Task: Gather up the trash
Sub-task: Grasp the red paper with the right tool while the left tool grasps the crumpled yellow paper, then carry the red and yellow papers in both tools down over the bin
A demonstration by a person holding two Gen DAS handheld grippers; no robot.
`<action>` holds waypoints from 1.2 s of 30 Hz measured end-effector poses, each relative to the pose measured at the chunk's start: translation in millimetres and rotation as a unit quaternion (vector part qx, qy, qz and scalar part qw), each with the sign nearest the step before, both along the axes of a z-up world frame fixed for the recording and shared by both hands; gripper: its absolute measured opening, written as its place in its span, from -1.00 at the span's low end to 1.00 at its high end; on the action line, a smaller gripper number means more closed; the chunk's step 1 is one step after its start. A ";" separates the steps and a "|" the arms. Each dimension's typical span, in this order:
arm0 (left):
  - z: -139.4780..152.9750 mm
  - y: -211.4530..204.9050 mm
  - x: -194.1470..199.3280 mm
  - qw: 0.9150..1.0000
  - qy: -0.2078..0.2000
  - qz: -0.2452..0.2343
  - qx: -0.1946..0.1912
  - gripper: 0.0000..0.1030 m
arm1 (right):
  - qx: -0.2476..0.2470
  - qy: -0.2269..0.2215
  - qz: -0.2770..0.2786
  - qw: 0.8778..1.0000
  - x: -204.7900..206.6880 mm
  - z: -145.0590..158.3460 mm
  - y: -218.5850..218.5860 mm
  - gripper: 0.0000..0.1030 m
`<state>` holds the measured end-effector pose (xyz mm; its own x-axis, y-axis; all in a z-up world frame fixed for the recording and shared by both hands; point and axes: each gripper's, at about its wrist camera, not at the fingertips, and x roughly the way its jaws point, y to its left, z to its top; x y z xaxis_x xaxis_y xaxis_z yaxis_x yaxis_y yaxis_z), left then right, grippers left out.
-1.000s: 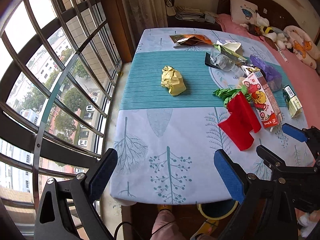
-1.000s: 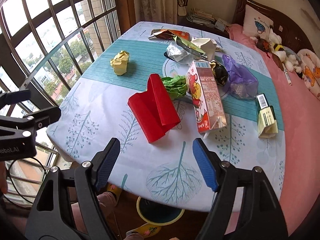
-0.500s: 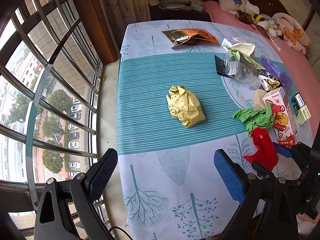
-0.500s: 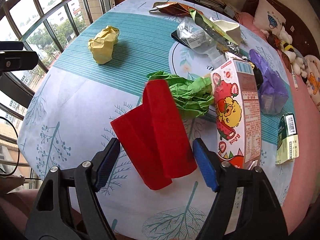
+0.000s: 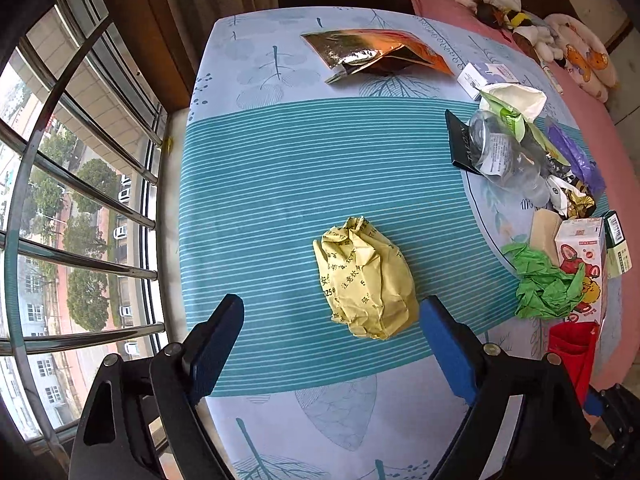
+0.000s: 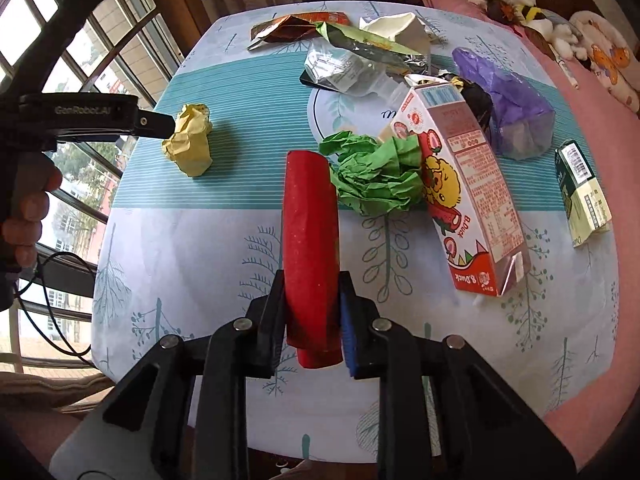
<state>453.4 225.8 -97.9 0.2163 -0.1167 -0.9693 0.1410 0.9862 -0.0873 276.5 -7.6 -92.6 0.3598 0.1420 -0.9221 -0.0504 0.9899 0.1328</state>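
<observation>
Right gripper (image 6: 312, 320): jaws closing, black and blue pads pressed on both sides of a folded red paper sheet (image 6: 310, 240), matte, rolled into a soft-edged tube, standing up between the pads and reaching toward a crumpled green paper ball (image 6: 376, 178). Just beyond and right of the red sheet, a glossy printed drink carton (image 6: 464, 196), rectangular with a gabled top, lying tilted against the green ball. Farther right, a small green-and-cream box (image 6: 582, 196), lying apart. Behind, a wrinkled purple plastic bag (image 6: 510, 108), a crushed clear plastic bottle (image 6: 348, 70) and a white crumpled paper (image 6: 396, 28).

Left gripper (image 5: 330, 346): jaws wide and closing, blue pads clear of everything, pointing steeply down at the counter (image 5: 260, 184). Crumpled yellow paper ball (image 5: 366, 280), creased, printed with dark characters, lying on the teal striped band of the cloth, between the two pads and slightly ahead of them, nearer the right pad, almost touching it, no pressure visible. Farther out, a shiny orange-and-silver foil snack bag (image 5: 376, 54), flat and torn open, near the far edge. To the right, the heap of bottle, bag and carton. Smooth printed cloth over the whole counter, pale blue with tree and leaf motifs. Barred window (image 5: 80, 200) at the left, pink bed (image 5: 600, 92) at the right.
</observation>
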 end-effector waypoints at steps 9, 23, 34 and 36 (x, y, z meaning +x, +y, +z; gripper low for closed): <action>-35.6 -17.9 16.3 1.000 0.031 0.000 -0.007 -0.01 | -0.004 -0.015 -0.053 0.998 -30.8 33.8 -25.9 -0.61; -31.8 -50.5 -27.9 0.998 -0.028 -0.039 0.038 -0.18 | -0.049 -0.051 -0.062 0.996 -89.6 76.4 -38.1 -0.65; 25.0 -101.7 -105.6 0.995 -0.064 -0.076 0.004 -0.19 | -0.065 -0.089 -0.062 0.992 -146.8 112.2 -60.9 -0.65; 39.8 -111.1 -124.7 0.994 -0.070 -0.088 0.001 -0.19 | -0.061 -0.093 -0.064 0.992 -155.8 115.2 -69.1 -0.65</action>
